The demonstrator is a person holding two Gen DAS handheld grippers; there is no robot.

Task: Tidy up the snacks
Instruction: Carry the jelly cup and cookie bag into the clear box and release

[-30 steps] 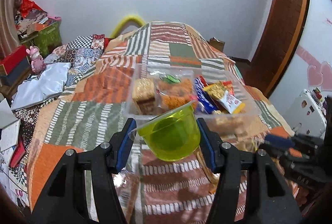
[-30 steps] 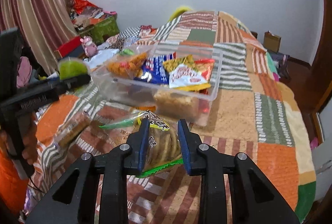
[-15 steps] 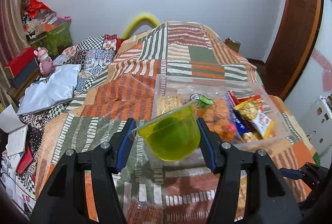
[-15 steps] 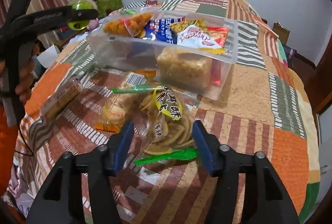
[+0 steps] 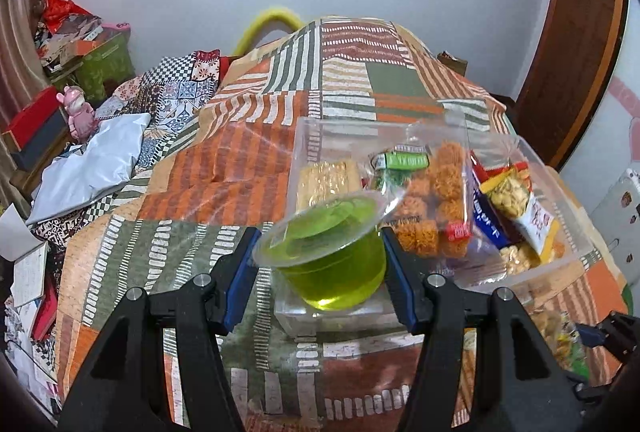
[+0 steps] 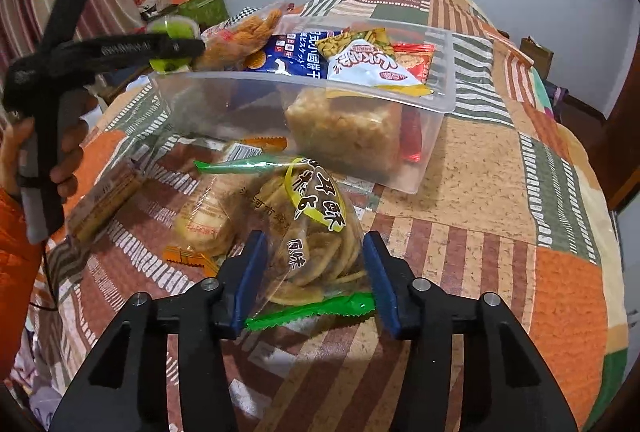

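My left gripper (image 5: 320, 264) is shut on a green jelly cup (image 5: 328, 252) and holds it above the near left corner of a clear plastic bin (image 5: 560, 192) holding several snack packs. The left gripper also shows in the right wrist view (image 6: 176, 48), beside the bin (image 6: 444, 88). My right gripper (image 6: 314, 272) is open around a clear bag of yellow chips (image 6: 316, 232) lying on the bedspread; the pads do not press it.
On the quilt near the bin lie a biscuit pack (image 6: 106, 200) and a small round cracker pack (image 6: 204, 224). A patchwork quilt (image 5: 200, 172) covers the bed. Clothes, a white bag (image 5: 88, 168) and boxes lie at the left. A wooden door (image 5: 576, 44) stands at the right.
My left gripper carried the jelly cup left and over the bin's near corner. My right gripper opened wide around the chip bag it had pinched.
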